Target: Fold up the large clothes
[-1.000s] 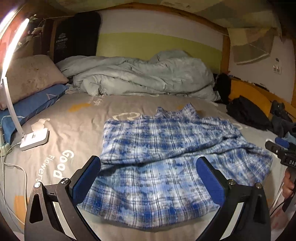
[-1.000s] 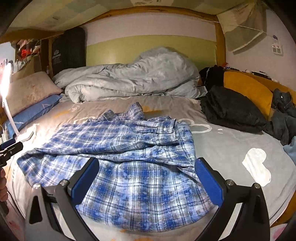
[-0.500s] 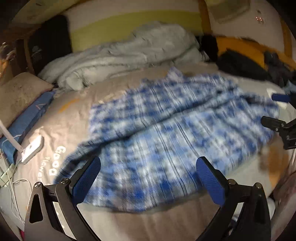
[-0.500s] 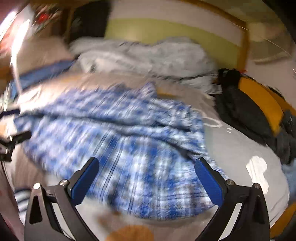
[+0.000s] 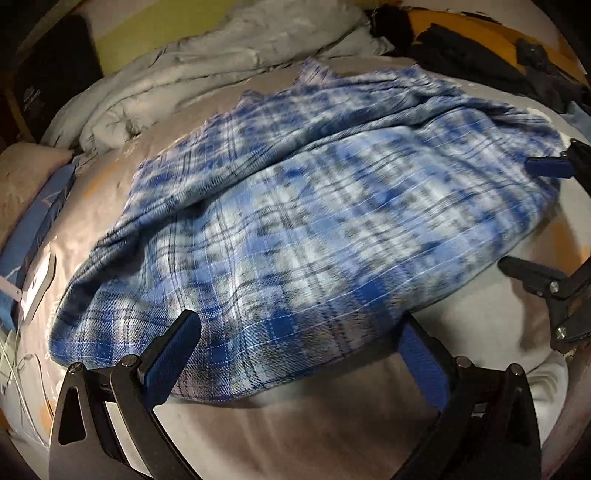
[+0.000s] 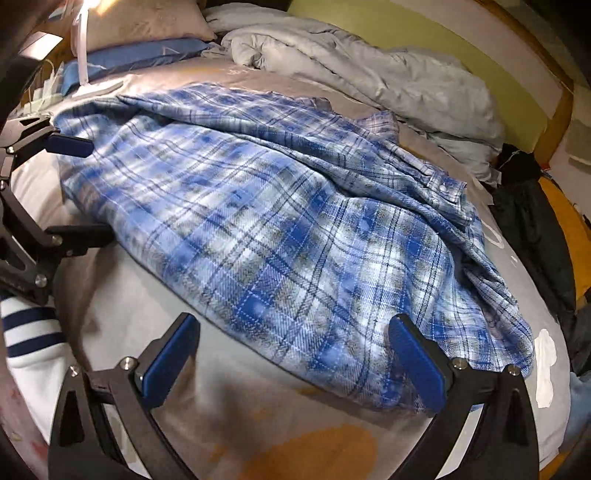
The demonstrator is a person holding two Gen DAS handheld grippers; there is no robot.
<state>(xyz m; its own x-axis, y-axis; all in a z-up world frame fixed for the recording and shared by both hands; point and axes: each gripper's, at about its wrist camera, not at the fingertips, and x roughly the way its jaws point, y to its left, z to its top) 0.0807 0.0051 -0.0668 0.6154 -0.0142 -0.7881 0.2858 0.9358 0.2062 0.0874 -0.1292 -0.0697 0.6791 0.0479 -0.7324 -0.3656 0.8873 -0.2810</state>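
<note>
Bed [image 5: 332, 424] with a grey printed sheet, seen from its near edge in both views

Crumpled grey duvet [image 5: 229, 55] piled at the far side against the wall; beige pillow [image 6: 144, 22] over a blue pillow [image 6: 147, 53] at the left

Blue plaid shirt [image 5: 295, 229] spread over the middle of the bed, partly folded, with 1 layer laid across the far part and a wrinkled edge at the right in the right wrist view [image 6: 295, 229]

Dark clothes [image 6: 535, 229] heaped at the right side of the bed

Left gripper [image 5: 295, 358] released, jaws wide apart, low over the near hem of the shirt, holding nothing

Right gripper [image 6: 291, 358] also released, jaws wide apart at the near hem, the right fingertip [image 6: 413, 362] over the cloth, nothing grasped
</note>
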